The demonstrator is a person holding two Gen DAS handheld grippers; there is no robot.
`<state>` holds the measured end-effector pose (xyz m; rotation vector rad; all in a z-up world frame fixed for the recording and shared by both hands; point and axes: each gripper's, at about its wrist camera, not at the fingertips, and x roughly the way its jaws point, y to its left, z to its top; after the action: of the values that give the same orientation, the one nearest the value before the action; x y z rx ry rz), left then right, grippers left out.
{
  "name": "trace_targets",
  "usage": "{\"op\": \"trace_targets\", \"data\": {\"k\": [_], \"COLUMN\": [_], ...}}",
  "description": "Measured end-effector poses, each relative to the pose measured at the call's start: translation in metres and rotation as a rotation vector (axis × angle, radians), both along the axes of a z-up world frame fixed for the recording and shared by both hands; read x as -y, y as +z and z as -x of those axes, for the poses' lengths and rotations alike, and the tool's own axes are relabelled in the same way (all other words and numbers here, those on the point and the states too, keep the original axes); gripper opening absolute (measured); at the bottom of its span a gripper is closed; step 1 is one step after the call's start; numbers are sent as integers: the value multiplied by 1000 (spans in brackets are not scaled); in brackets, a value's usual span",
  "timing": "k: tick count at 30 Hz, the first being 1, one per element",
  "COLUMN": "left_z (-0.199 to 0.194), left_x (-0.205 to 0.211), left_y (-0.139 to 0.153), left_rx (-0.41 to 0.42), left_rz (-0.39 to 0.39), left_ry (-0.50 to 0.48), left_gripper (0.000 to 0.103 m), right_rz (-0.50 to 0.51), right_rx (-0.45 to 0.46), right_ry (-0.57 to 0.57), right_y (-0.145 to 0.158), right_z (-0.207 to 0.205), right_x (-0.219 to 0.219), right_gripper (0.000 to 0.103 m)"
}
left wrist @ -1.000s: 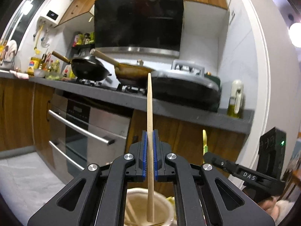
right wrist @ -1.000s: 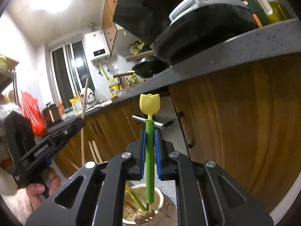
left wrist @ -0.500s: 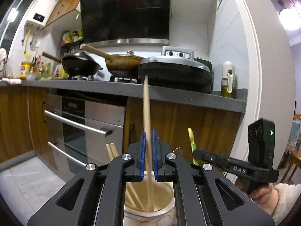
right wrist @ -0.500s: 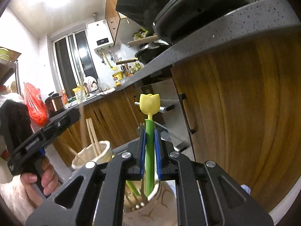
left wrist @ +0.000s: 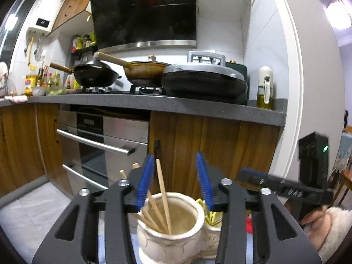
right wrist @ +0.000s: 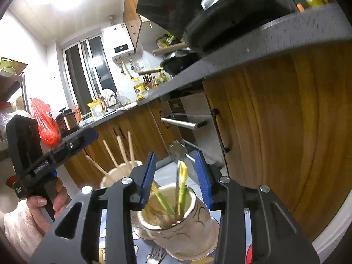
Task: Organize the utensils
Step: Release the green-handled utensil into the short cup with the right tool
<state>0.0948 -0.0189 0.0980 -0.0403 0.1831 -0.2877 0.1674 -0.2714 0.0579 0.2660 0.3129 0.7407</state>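
Note:
My left gripper point(left wrist: 175, 176) hangs over a cream pot point(left wrist: 193, 222) of wooden chopsticks. Its jaws are opening, and one chopstick point(left wrist: 163, 194) leans in the pot between the pads, free of them. My right gripper point(right wrist: 176, 171) is over a second, gold-patterned pot point(right wrist: 198, 226). Its jaws are opening too, and a blurred green and yellow utensil point(right wrist: 182, 182) stands loose in that pot beside a metal fork point(right wrist: 177, 151). Each gripper shows at the edge of the other's view, held by a hand in a fluffy sleeve point(left wrist: 330, 226).
The two pots stand side by side on a patterned tabletop point(right wrist: 246, 231), where another fork point(right wrist: 156, 254) lies. Wooden cabinets point(left wrist: 209, 154), an oven point(left wrist: 99, 145) and a grey counter point(left wrist: 198, 106) with pans rise close behind.
Both grippers went from shut to open. The chopstick dropped from the left pads into the cream pot. The green utensil slid down out of the right pads into the patterned pot.

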Motion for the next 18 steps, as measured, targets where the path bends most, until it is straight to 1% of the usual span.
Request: {"op": "trace_targets", "data": {"k": [1, 2, 3, 5, 6, 8, 10, 12, 14, 18], "left_z": [3, 6, 10, 19, 23, 34, 42, 49, 59, 73], "left_x": [2, 3, 3, 3, 3, 2, 4, 7, 7, 5], "left_y": [2, 4, 6, 8, 9, 11, 12, 11, 11, 11], "left_rx": [-10, -18, -27, -34, -34, -38, -54, -62, -64, -79], "left_rz": [-23, -36, -42, -47, -49, -45, -50, -66, -76, -81], "left_ry": [12, 18, 21, 21, 24, 21, 18, 23, 42, 49], "left_gripper": [46, 50, 53, 65, 68, 75, 79, 82, 89, 92], "right_rz": [4, 8, 12, 21, 28, 46, 59, 71, 75, 67], "right_rx": [6, 11, 15, 20, 20, 28, 36, 46, 53, 54], "right_ry": [-8, -17, -24, -23, -25, -35, -41, -51, -63, -75], "right_y": [5, 10, 13, 20, 22, 26, 29, 32, 35, 38], "right_z": [6, 12, 18, 34, 40, 53, 66, 79, 89, 109], "right_x": [1, 2, 3, 2, 1, 0, -1, -1, 0, 10], "right_gripper": [42, 50, 53, 62, 65, 83, 94, 97, 98, 98]}}
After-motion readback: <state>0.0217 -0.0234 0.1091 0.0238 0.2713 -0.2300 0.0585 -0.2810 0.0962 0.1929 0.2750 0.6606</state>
